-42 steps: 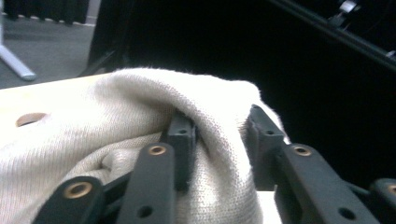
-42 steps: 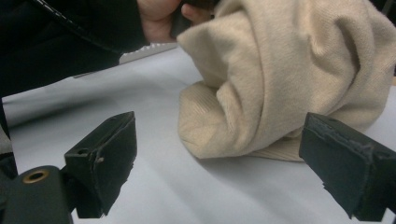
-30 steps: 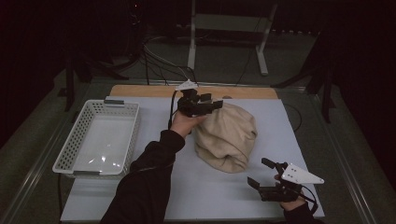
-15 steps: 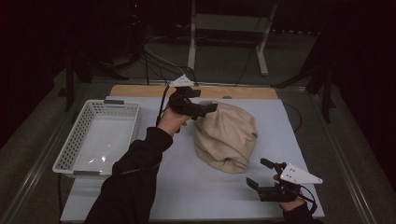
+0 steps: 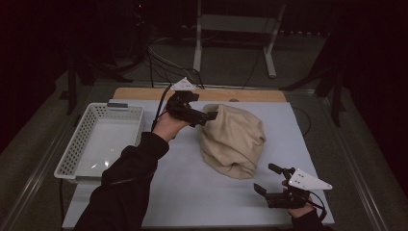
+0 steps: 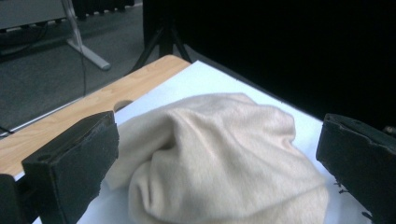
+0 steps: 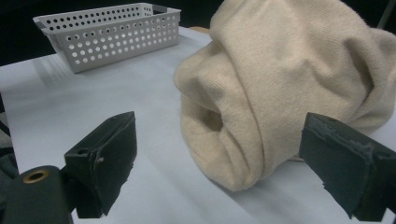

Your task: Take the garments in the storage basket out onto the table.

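Note:
A bundled beige cloth (image 5: pixel 233 139) lies in a heap on the white table cover (image 5: pixel 178 192). My left gripper (image 5: pixel 208 118) hovers at the cloth's upper left edge, pointing right at it. Its jaws have just been opening and stand wide apart, with nothing pressed between them. In the left gripper view the cloth (image 6: pixel 233 177) sits just ahead of and below the open left gripper (image 6: pixel 217 123). My right gripper (image 5: pixel 264 178) rests open near the front right of the table, aimed at the cloth's near end. From the right gripper (image 7: pixel 218 126), the rolled cloth (image 7: pixel 289 70) is close ahead.
A white perforated basket (image 5: pixel 79 149) stands at the table's left side, also visible as the basket (image 7: pixel 116 37) from the right gripper. A wooden strip (image 5: pixel 144 94) runs along the far edge. Stands and cables are on the dark floor beyond.
The left gripper has opened, let go of the cloth's top edge and drawn back to the left and upward. The cloth has settled. The right gripper has stayed put.

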Demonstrator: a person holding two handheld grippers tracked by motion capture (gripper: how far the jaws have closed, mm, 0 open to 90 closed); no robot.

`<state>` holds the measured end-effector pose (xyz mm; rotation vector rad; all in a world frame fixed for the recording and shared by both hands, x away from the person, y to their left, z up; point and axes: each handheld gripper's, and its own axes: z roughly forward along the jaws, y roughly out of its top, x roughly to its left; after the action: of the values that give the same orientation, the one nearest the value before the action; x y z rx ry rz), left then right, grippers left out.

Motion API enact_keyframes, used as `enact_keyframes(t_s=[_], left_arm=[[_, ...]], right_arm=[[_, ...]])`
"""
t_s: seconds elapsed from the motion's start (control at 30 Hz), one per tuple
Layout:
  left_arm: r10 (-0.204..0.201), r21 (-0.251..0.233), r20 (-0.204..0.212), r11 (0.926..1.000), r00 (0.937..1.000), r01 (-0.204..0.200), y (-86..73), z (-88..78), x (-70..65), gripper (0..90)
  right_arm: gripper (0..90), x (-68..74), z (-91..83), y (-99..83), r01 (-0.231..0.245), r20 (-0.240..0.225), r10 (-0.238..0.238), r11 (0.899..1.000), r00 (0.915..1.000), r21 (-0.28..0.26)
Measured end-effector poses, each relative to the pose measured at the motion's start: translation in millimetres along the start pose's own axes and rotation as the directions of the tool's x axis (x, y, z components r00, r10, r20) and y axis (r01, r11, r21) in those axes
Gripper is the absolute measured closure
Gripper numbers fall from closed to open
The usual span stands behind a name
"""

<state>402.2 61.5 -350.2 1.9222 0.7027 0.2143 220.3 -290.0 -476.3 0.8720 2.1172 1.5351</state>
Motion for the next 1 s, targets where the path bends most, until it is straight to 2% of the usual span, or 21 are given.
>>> enact_keyframes(t_s=[0.13, 0.2, 0.4, 0.53, 0.57, 0.7, 0.8, 0.97, 1.0], left_arm=[[0.033, 0.030, -0.019, 0.9990, 0.9993, -0.032, -3.9, -3.4, -5.3, 0.0], [0.032, 0.028, -0.029, 0.9991, 0.9991, -0.031, -7.2, -5.3, -7.0, 0.0], [0.017, 0.031, -0.021, 0.9994, 0.9996, -0.017, -19.4, -9.8, -10.0, 0.0], [0.026, 0.040, -0.029, 0.9989, 0.9992, -0.025, -28.4, -10.9, -14.9, 0.0], [0.022, 0.042, -0.020, 0.9989, 0.9996, -0.021, -30.3, -11.6, -15.4, 0.0], [0.033, 0.050, -0.035, 0.9982, 0.9988, -0.032, -38.6, -13.1, -20.0, 0.0], [0.018, 0.046, -0.026, 0.9988, 0.9995, -0.017, -46.0, -13.9, -22.3, 0.0], [0.023, 0.064, 0.000, 0.9977, 0.9997, -0.023, -59.5, -12.7, -29.4, 0.0], [0.032, 0.079, 0.001, 0.9963, 0.9995, -0.032, -62.1, -12.3, -30.8, 0.0]], right_arm=[[11.5, -0.6, -0.6, 0.2, -0.001, 0.004, 0.001, 1.000, 1.0000, -0.002], [11.5, -0.6, -0.2, 0.1, 0.002, 0.003, -0.002, 1.000, 1.0000, 0.000], [11.5, 1.0, 0.4, 0.6, 0.006, -0.001, -0.006, 1.000, 1.0000, 0.001], [11.5, 1.6, 0.9, 0.8, 0.006, -0.003, -0.006, 1.000, 1.0000, 0.000], [11.5, 1.7, 1.1, 0.8, 0.006, -0.003, -0.006, 1.000, 1.0000, 0.001], [11.5, 2.0, 1.7, 0.4, 0.006, -0.007, -0.006, 1.000, 1.0000, 0.006], [11.4, 1.7, 1.3, 0.2, 0.007, -0.005, -0.007, 1.000, 1.0000, 0.004], [11.5, 1.7, 1.7, -0.1, 0.007, -0.006, -0.007, 1.000, 1.0000, 0.006], [11.5, 1.9, 1.9, -0.2, 0.008, -0.007, -0.008, 1.000, 0.9999, 0.008]])
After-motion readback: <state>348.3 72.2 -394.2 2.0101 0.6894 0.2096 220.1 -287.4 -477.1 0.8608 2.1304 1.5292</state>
